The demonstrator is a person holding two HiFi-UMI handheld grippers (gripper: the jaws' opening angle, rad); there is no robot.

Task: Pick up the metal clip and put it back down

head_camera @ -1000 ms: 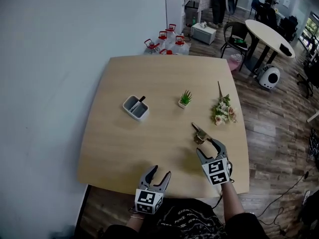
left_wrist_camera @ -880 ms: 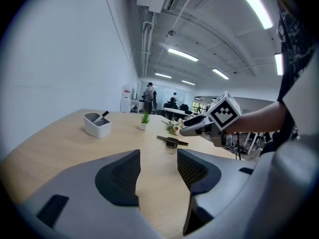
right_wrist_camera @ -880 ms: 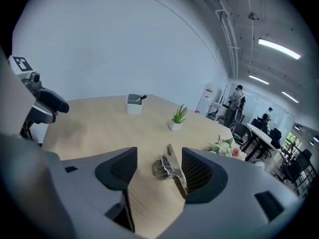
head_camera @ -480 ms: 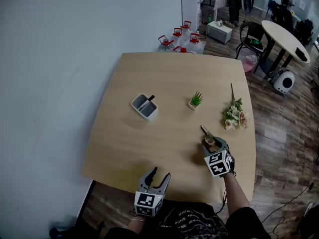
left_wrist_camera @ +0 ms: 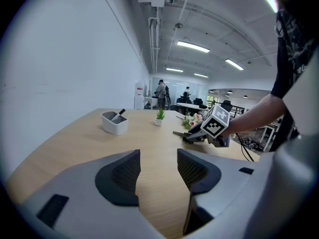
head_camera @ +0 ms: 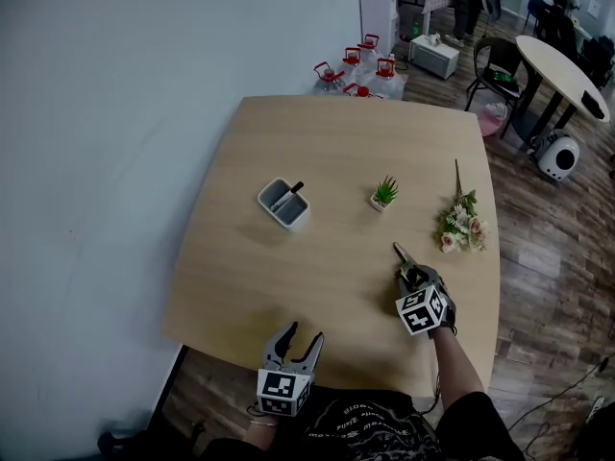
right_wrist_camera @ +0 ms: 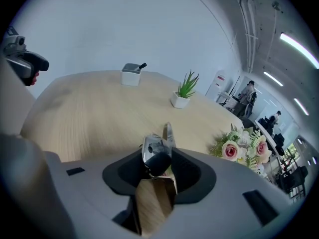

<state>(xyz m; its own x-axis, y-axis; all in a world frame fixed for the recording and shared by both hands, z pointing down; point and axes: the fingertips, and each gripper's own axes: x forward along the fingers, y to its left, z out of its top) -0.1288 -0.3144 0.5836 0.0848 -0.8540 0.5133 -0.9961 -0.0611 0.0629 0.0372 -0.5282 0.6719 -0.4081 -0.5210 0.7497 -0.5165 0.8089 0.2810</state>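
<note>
metal clip point(right_wrist_camera: 152, 146) btwn right gripper point(right_wrist_camera: 159, 169) fingers point(right_wrist_camera: 194, 176), closing | axis along fingers | tip away

Black printed T-shirt point(head_camera: 370, 428)
Grey left gripper point(head_camera: 304, 334) and right gripper point(head_camera: 415, 277), black ribbed pads point(left_wrist_camera: 124, 176), black-and-white marker cubes point(head_camera: 279, 389).

Left claw point(left_wrist_camera: 158, 159) apart, empty over desk point(left_wrist_camera: 70, 143); right claw point(left_wrist_camera: 194, 137) at 1 o'clock, just closing around clip point(left_wrist_camera: 178, 133).

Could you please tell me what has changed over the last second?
The right gripper has come down over the metal clip, and its jaws have just been closing onto it; the clip sits between them. The left gripper stays open; the pen holder, plant and flowers are unmoved.
</note>
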